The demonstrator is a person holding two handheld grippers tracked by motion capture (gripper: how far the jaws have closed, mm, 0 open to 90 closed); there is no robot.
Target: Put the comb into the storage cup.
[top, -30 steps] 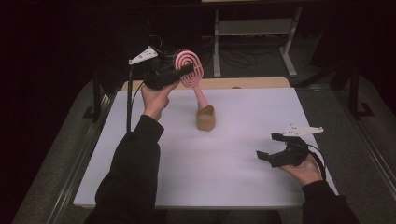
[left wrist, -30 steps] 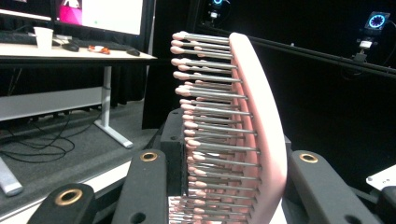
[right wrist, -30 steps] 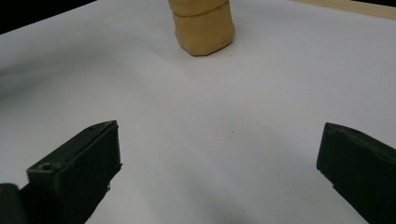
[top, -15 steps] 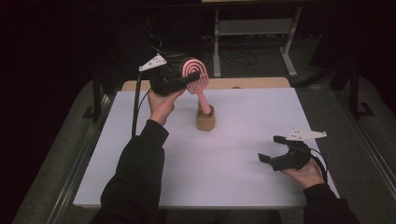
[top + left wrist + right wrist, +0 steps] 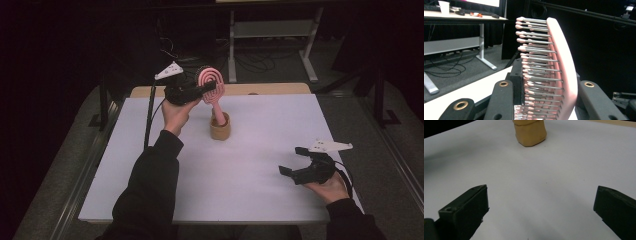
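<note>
Left gripper (image 5: 207, 88) is up at the far side of the tabletop (image 5: 260, 200), its 2 fingers (image 5: 501, 100) clamped on the head of the pink hairbrush (image 5: 211, 84). In the left gripper view the brush head (image 5: 560, 72) sits between the fingers, bristles toward one finger, smooth back against the other. Gripping across the head leaves the handle free below, which looks like the point.

Handle runs down and slightly right from the fingers into the tan cup (image 5: 220, 127), which stands upright just below and to the right of them. Handle tip is at or inside the cup mouth; can't tell whether it has bottomed out. Brush is tilted, not vertical, so it would lean on the rim once released. My read: insertion is nearly done, and what's left is a small drop and a release.

Risk: the cup looks small and light next to the brush, and a top-heavy head leaning sideways could tip it.

Right gripper (image 5: 295, 160) rests low near the right front of the tabletop, well apart from the cup. Fingers (image 5: 465, 210) spread wide with nothing but bare tabletop between them. Right gripper view has the cup (image 5: 530, 132) straight ahead of the fingers, far off. Looks parked and aimed that way so it can steady the cup if it wobbles.
</note>
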